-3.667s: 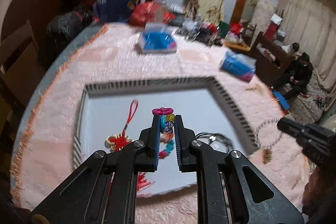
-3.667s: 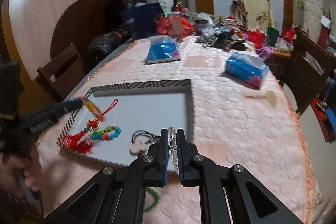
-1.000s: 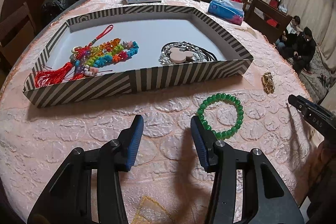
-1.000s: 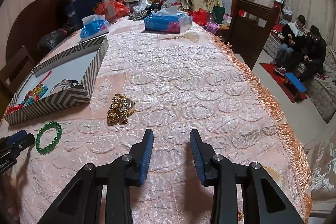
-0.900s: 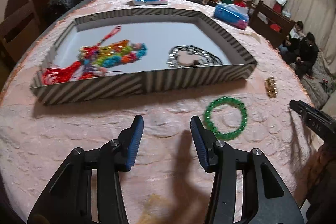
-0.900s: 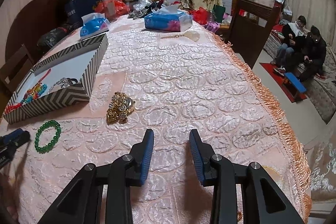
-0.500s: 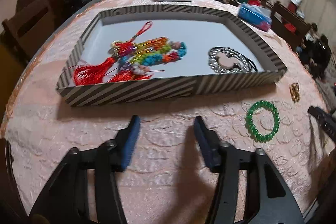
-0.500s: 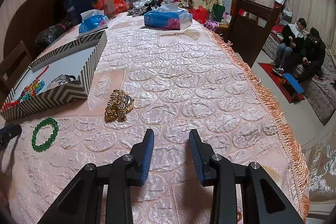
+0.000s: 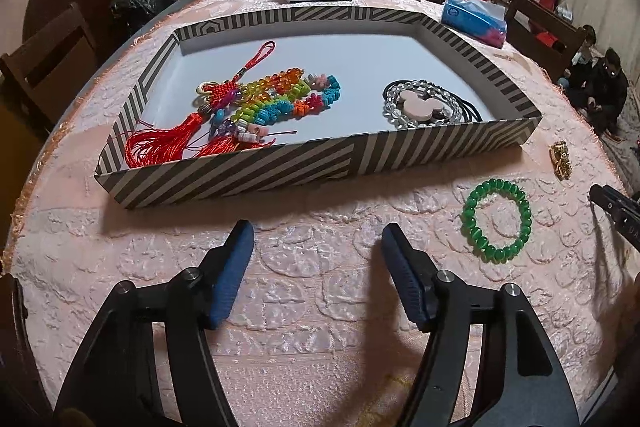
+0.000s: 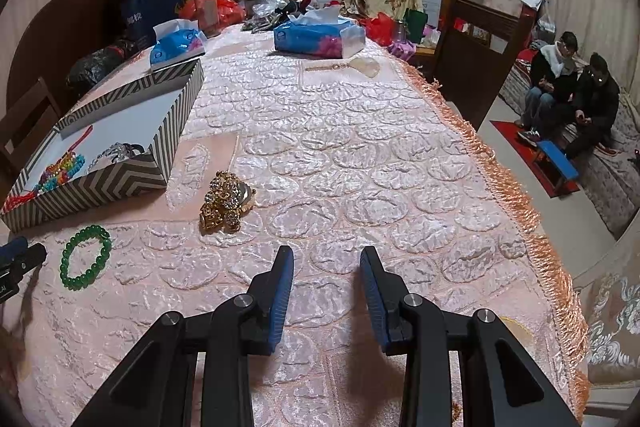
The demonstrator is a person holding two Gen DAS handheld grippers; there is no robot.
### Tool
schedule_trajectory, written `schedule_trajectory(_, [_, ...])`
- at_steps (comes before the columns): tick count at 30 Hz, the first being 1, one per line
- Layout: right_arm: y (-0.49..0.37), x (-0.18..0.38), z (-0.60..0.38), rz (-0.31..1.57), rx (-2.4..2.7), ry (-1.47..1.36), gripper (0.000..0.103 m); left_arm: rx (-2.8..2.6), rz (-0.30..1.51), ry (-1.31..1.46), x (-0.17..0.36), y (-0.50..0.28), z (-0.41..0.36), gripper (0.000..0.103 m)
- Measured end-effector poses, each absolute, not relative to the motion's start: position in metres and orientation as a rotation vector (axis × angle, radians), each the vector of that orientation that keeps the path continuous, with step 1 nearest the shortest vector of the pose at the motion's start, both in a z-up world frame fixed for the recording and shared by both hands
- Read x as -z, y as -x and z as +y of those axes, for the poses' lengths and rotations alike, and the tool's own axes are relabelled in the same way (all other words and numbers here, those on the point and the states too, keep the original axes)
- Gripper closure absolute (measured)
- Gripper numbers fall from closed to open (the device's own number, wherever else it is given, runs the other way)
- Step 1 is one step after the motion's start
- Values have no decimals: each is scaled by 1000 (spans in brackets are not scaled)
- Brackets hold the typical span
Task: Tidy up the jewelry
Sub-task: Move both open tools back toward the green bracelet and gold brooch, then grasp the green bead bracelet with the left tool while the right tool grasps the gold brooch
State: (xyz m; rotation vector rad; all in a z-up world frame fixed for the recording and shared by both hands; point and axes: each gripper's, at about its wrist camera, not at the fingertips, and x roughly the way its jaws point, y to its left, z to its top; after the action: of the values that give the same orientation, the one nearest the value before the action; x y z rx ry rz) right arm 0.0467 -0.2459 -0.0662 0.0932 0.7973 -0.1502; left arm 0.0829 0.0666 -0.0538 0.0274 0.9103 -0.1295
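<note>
Holding my left gripper [image 9: 316,235] and right gripper [image 10: 326,261] wide apart, I grasp nothing. Ahead-right of the left one lies a green bracelet [image 9: 496,221]; a striped tray [image 9: 248,171] sits beyond.

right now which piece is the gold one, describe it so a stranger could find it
Start at the striped box on the pink tablecloth. Just past the box's right corner, outside it, lies the gold piece on the cloth, with the green bracelet nearer the left gripper. It is a lumpy, sparkling gold cluster, not a plain ring of beads.
</note>
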Motion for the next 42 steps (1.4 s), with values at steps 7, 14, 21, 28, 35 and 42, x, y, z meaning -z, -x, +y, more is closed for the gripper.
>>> schedule_trajectory(7, [-47, 65, -244, 797, 169, -76, 70, 132, 911, -26, 54, -83, 68, 36])
schedule_trajectory(14, [-47, 65, -242, 799, 174, -71, 70, 132, 911, -26, 54, -83, 67, 35])
schedule_trajectory(21, [-48, 65, -243, 801, 166, -80, 70, 133, 911, -27, 54, -83, 66, 34])
schedule_trajectory(28, [-48, 65, -244, 798, 164, -87, 70, 133, 912, -34, 54, -83, 66, 32])
schedule_trajectory(35, [-49, 65, -246, 796, 157, -95, 70, 138, 914, -35, 55, -83, 63, 29])
schedule_trajectory(42, [-49, 65, -245, 795, 153, -94, 70, 148, 913, -37, 54, -82, 61, 29])
